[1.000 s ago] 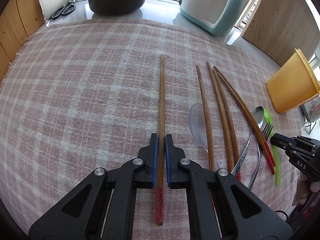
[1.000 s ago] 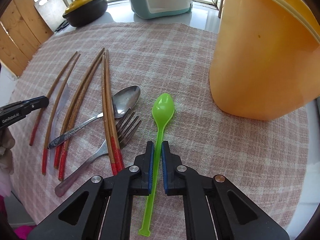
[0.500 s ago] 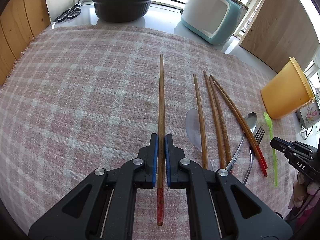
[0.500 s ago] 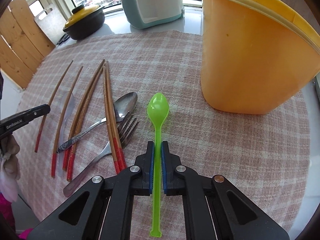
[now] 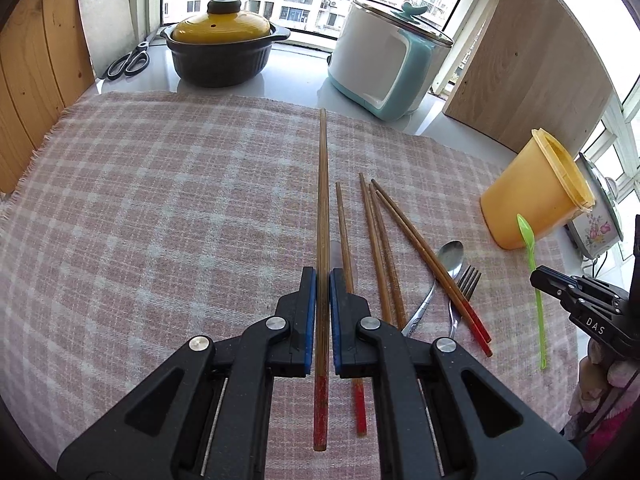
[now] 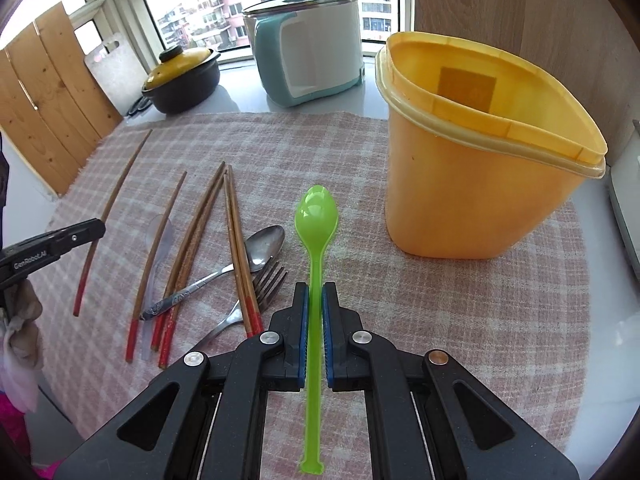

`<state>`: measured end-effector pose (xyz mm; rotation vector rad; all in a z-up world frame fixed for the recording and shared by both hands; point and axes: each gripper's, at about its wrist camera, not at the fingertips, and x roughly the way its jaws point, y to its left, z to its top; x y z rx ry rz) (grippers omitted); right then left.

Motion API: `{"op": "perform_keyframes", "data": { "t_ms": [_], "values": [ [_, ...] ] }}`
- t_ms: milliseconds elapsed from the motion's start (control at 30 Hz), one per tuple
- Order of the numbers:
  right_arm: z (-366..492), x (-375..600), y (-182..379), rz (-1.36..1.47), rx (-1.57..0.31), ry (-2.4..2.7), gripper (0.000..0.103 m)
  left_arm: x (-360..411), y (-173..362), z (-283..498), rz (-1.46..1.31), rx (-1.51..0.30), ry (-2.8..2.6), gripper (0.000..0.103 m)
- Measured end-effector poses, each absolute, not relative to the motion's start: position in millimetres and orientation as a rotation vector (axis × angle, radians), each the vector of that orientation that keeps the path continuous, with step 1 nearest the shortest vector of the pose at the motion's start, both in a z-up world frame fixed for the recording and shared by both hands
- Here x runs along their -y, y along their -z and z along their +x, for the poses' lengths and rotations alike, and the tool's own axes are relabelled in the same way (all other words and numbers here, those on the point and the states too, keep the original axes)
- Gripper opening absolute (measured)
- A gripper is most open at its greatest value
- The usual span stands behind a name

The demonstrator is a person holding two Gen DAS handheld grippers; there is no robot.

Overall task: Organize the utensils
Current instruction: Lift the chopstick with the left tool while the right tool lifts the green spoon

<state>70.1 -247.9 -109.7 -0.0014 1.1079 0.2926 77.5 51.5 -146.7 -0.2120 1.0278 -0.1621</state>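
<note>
A: What's the L side got?

B: The left gripper (image 5: 322,276) is clamped on one wooden chopstick (image 5: 322,200), gripped near its red end, w/ the plain tip pointing away toward the window. It's up off the plaid cloth (image 5: 160,200), not resting on it.

A: And the R?

B: The right gripper (image 6: 315,292) is pinched tight on the green plastic spoon (image 6: 316,220), holding the handle abt midway, bowl end forward. Spoon's in the air too, just left of the orange container (image 6: 472,200), not touching it.

A: Container upright?

B: Yep, standing open-mouthed on the cloth's right edge. Can't see anything inside from here.

A: What's still on the cloth?

B: Between the two grippers: five more chopsticks (image 5: 378,248), red ends toward us. One lies alone, nearest the L gripper, across a clear plastic spoon (image 6: 158,240). Then two close together, then a pair side by side lying over the metal spoon (image 6: 260,246) and the fork (image 6: 268,284). Spoon & fork overlap, handles pointing toward us.

A: Background?

B: Black pot w/ yellow lid (image 5: 224,48), a white-and-teal cooker (image 5: 384,64), scissors (image 5: 128,62) and a white cutting board (image 5: 106,12) by the window.
</note>
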Motion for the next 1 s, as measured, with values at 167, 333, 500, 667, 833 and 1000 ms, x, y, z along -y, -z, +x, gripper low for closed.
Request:
{"op": "perform_keyframes", "data": {
  "t_ms": [167,333,500,667,833,1000],
  "values": [
    [65.9,244.1,89.4,-0.006,-1.067,-0.284,0.005,-38.4,125.9,70.4,-0.199,-0.988,0.209,0.005],
    [58.8,244.0,71.8,-0.018,-1.041,-0.271,0.005,-21.2,106.9,66.8,-0.197,-0.962,0.267,0.005],
    [57.8,251.2,52.0,-0.032,-1.007,-0.266,0.005,1.0,87.5,63.6,-0.182,-0.932,0.298,0.005],
    [60.3,264.0,33.8,-0.043,-0.969,-0.293,0.005,24.4,68.6,62.0,-0.189,-0.892,0.287,0.005],
    [68.7,280.8,21.6,-0.059,-0.937,-0.322,0.005,47.1,54.8,64.9,-0.204,-0.868,0.277,0.005],
    [81.9,297.5,12.4,-0.075,-0.907,-0.351,0.005,72.8,44.1,70.9,-0.21,-0.848,0.277,0.005]
  ]
}}
